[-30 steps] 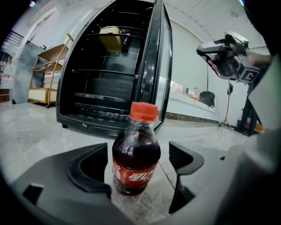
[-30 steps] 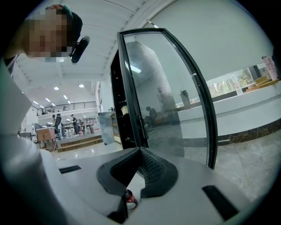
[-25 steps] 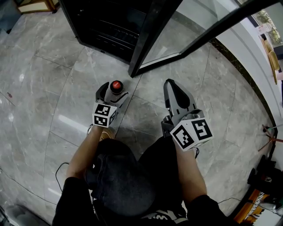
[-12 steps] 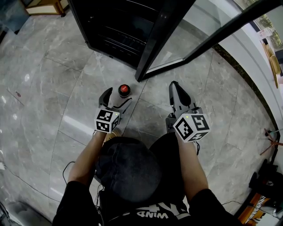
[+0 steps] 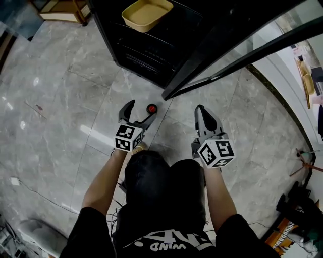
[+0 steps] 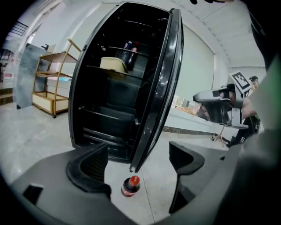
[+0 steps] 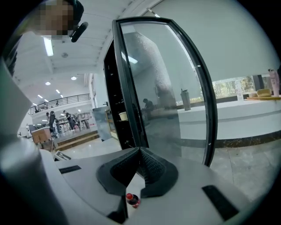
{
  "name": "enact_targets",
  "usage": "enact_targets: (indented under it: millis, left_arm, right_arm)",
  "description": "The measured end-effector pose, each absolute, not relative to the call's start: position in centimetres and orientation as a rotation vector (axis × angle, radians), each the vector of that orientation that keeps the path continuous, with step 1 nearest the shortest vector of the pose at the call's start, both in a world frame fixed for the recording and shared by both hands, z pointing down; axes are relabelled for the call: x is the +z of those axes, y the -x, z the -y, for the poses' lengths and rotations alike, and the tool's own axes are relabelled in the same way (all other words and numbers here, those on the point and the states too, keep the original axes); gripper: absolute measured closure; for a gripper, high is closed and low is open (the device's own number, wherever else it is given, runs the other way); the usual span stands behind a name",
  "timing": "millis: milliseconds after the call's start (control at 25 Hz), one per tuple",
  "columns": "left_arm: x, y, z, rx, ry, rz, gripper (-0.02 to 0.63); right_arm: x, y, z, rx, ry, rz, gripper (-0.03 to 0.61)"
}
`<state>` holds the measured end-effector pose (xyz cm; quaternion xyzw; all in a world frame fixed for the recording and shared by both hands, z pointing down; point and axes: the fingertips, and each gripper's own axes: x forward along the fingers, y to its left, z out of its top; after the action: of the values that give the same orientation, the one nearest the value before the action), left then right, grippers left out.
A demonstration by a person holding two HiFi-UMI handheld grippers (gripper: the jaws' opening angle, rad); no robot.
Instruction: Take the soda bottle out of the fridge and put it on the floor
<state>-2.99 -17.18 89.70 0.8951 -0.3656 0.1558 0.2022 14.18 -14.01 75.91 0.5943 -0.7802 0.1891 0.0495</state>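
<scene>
In the head view the small dark red-capped soda bottle [image 5: 151, 109] stands upright on the grey marble-tiled floor [image 5: 60, 101], just off the lower corner of the glass fridge door [image 5: 227, 38], which is swung open. The left gripper [image 5: 142, 108] is close behind it with its claw spread, and the bottle sits right by the tip of the claw's right-hand finger. The right gripper [image 5: 201, 108] is held well to the side with its claw pressed together. A shallow yellow bowl [image 5: 146, 12] rests on a shelf inside the tall black fridge [image 5: 151, 50]. In the left gripper view the left gripper [image 6: 138, 160] has its jaws wide apart with nothing gripped. The soda bottle [image 6: 130, 186] shows on the floor in the gap between them, clear of both. In the right gripper view the right gripper [image 7: 139, 150] has its jaws meeting tip to tip and empty, and the soda bottle [image 7: 133, 200] is visible low on the floor beneath them.
</scene>
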Motion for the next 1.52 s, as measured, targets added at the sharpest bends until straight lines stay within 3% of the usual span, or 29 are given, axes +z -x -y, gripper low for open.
enact_targets:
  millis: [640,1520]
  left_arm:
    - [57.6,6.3,16.4,0.518,-2.458,0.947,0.186]
    - [32.8,3.7,13.4,0.256,-2.52,1.007,0.187]
  right_arm:
    - [47.9,-9.5,12.9,0.682,-1.698,2.306,0.555]
    - [31.0,-10.1,8.8,0.632,-1.631,2.433,0.555]
